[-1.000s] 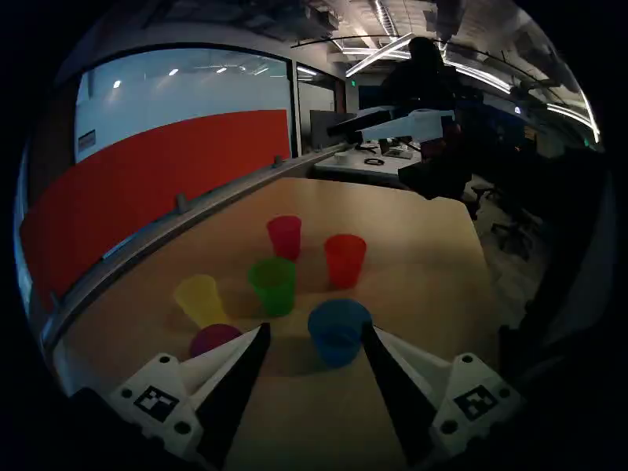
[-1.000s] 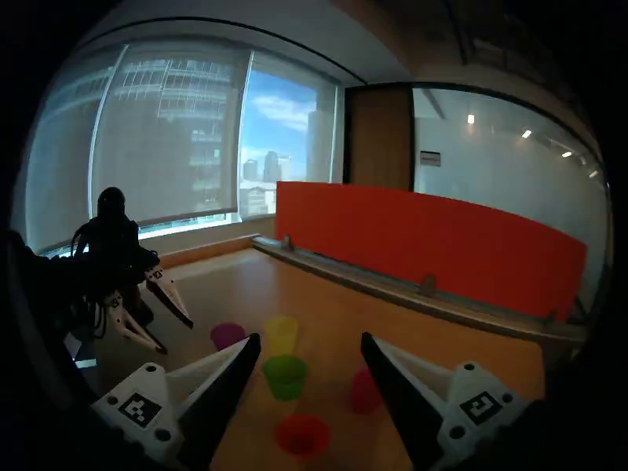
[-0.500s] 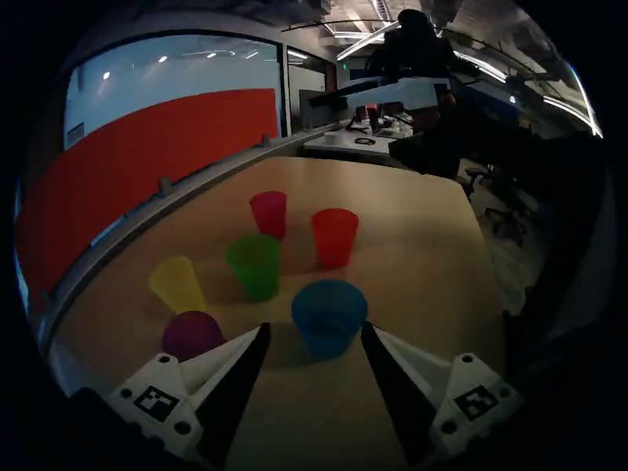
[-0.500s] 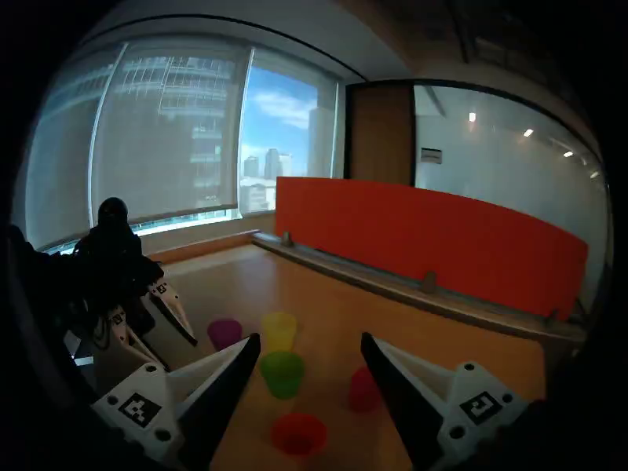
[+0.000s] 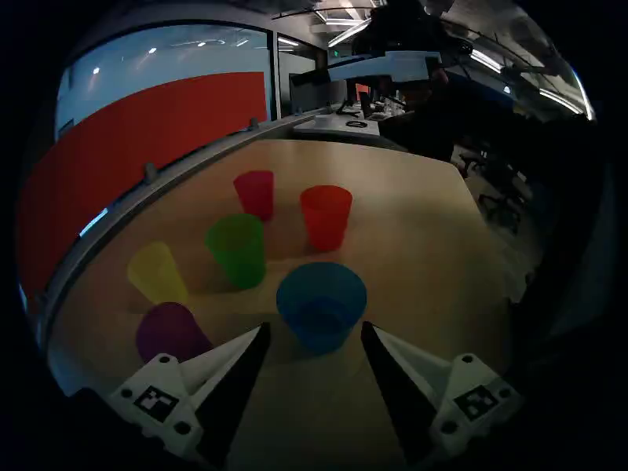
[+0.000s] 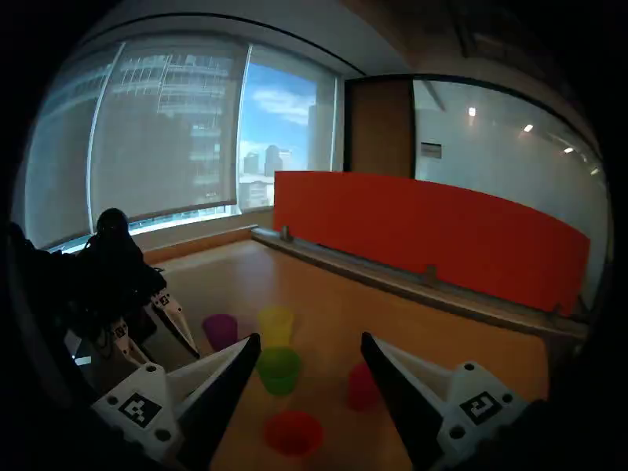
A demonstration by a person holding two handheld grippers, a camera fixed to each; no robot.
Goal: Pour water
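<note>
Left gripper point(image 5: 314, 334) and right gripper point(image 6: 310, 341) both spread open, empty.
The blue cup point(image 5: 322, 302) stands upright on the wooden table point(image 5: 416, 259) just ahead of the left gripper's fingertips, with a green cup point(image 5: 235, 247), red cup point(image 5: 325, 216), pink cup point(image 5: 255, 192) and yellow cup point(image 5: 157, 271) close behind it.

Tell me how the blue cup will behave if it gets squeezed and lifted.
The blue cup looks like thin translucent plastic, so probably light and apt to flex under a firm squeeze. It narrows toward its base, so a push near the rim may tip it.
</note>
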